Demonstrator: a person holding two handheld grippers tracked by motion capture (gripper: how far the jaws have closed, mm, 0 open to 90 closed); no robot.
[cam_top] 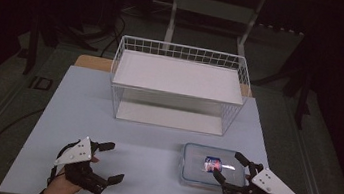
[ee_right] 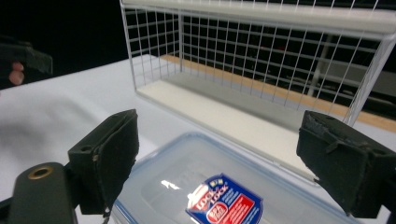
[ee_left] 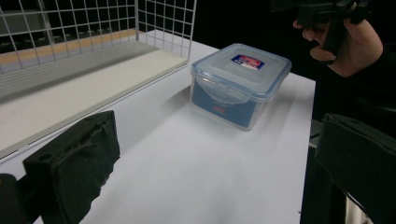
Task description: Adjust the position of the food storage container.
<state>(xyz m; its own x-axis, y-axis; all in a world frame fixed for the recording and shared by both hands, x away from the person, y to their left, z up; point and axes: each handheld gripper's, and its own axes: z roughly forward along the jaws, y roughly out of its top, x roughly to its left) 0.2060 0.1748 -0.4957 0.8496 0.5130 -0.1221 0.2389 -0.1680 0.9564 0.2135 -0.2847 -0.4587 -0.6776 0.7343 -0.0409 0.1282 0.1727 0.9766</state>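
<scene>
Clear plastic lidded box with a blue label (cam_top: 213, 166) sat at the white surface's (cam_top: 151, 162) near right, before the white wire basket shelf (cam_top: 179, 84). Right claw (cam_top: 232, 166) hovered over its lid, jaws spread wide. Left claw (cam_top: 110, 161) hung well apart at near left, jaws also wide.

My left gripper (cam_top: 107, 161) and right gripper (cam_top: 229, 167) are both matte black, each with two blocky jaws faced in rough, dark padding, and each topped by a pale grey three-cornered plate dotted with small dark holes. On the right gripper view I see a brass-coloured ring set into the black body behind one jaw. A thin black cable loops by each wrist, and the sleeves I can make out are dark.
</scene>
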